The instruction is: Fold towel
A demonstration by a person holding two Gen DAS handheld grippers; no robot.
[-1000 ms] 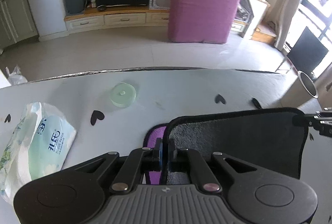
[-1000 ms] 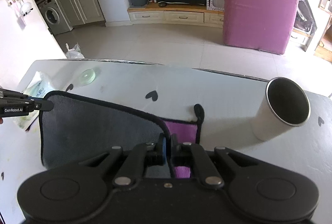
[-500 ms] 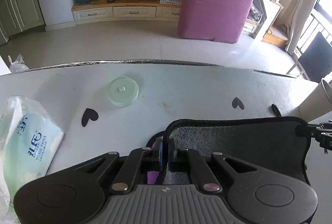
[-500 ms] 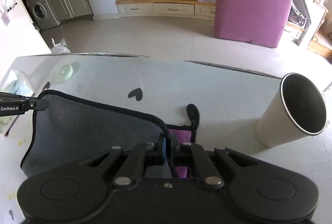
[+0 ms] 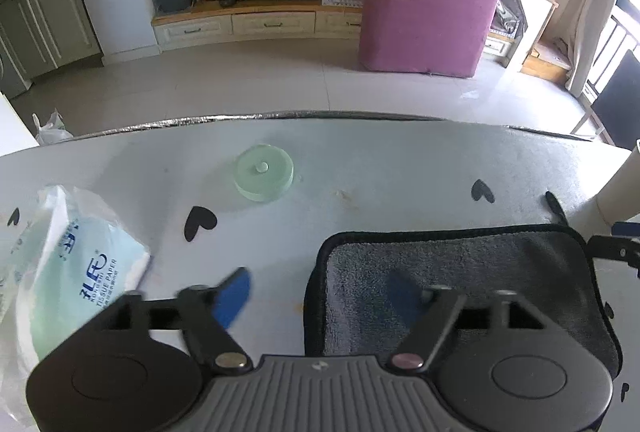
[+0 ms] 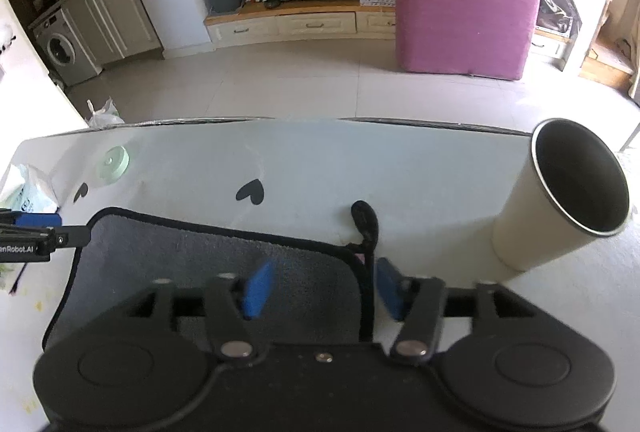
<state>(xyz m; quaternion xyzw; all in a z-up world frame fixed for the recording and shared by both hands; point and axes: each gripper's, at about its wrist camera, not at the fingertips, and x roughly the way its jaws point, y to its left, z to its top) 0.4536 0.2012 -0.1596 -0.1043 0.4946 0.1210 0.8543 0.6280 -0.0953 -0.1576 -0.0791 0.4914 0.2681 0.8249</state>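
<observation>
The grey towel [image 5: 452,272] with black trim lies folded flat on the white table; it also shows in the right wrist view [image 6: 208,256], with its black hanging loop [image 6: 366,220] at the far right corner. My left gripper [image 5: 320,292] is open, its blue pads straddling the towel's left edge, holding nothing. My right gripper [image 6: 324,290] is open over the towel's right edge, empty. The left gripper's tip shows at the towel's left side in the right wrist view [image 6: 48,232].
A cream cup [image 6: 560,200] stands right of the towel. A tissue pack [image 5: 68,272] lies at the left. A pale green round disc [image 5: 264,174] sits toward the far edge [image 5: 320,116]. Black heart marks [image 6: 250,192] dot the table.
Both grippers were shut on the towel's near corners, carried them forward over the purple underside, and have now opened and let go. The towel lies folded with only grey showing.
</observation>
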